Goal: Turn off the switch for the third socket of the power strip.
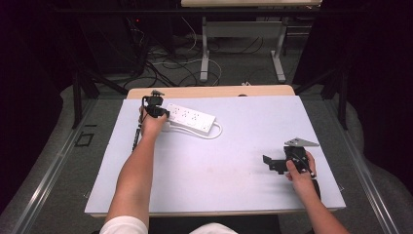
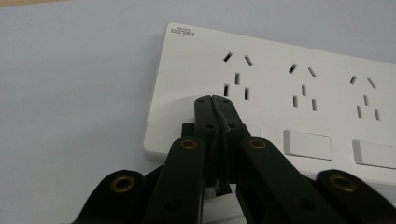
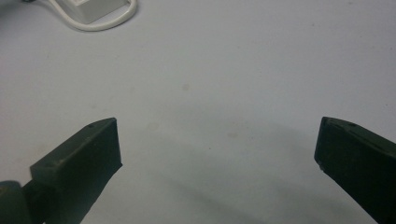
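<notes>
My left tongs (image 2: 215, 100) sit closed together over the white power strip (image 2: 280, 84); my right tongs (image 3: 217, 154) stand apart above the surface (image 3: 224, 74).

A white mat (image 1: 234, 161) is spread over the table (image 1: 209, 91), and only a strip of light wood is left uncovered along the far edge. Some faint spots can be seen on the mat in the right gripper view. Behind the table, a grey floor (image 1: 238, 68) is seen, and many dark and white cables (image 1: 165, 61) are lying on it in a loose tangle. A second desk (image 1: 243, 29) with white legs is placed farther back, beyond the cables. Dark metal frame bars (image 1: 77, 95) are standing at the left and at the right side of the table. A metal rail (image 1: 46, 180) is laid on the floor at the left.
</notes>
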{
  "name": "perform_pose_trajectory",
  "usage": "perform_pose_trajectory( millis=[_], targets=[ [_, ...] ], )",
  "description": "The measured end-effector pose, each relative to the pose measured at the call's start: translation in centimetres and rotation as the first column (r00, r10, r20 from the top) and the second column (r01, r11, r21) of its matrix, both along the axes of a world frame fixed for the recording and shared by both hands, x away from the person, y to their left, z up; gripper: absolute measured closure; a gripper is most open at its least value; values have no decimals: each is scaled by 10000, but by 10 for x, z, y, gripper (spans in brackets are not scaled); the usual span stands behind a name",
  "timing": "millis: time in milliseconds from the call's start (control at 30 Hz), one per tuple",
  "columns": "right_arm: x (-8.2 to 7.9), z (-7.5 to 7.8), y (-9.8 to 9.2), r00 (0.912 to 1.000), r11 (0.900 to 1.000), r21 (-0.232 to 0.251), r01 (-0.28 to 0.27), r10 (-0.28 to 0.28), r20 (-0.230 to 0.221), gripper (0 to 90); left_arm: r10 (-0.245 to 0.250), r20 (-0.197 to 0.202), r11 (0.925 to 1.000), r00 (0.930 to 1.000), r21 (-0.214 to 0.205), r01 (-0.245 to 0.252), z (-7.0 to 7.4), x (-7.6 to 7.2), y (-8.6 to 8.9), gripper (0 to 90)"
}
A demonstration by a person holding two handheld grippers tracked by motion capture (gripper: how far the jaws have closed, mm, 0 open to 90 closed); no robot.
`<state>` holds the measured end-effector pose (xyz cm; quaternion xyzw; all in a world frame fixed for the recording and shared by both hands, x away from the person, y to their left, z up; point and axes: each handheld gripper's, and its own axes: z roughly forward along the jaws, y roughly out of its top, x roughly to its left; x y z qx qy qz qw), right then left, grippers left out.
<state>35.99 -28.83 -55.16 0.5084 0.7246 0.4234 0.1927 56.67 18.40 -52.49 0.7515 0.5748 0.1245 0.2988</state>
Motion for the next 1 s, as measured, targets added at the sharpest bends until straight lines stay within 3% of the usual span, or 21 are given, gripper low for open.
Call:
perform_pose_trajectory(
  millis=[733,1000],
  targets=[
    [0,-1,0,10000,10000,15,16,-16,-44,0,225,87,9996,9997,-174,-223,-1,0,-1,875],
    [1,-1,-1,9999,10000,51,66,-66,-80,1,180,200,9998,9996,62,-182,-1,0,-1,814]
  ],
)
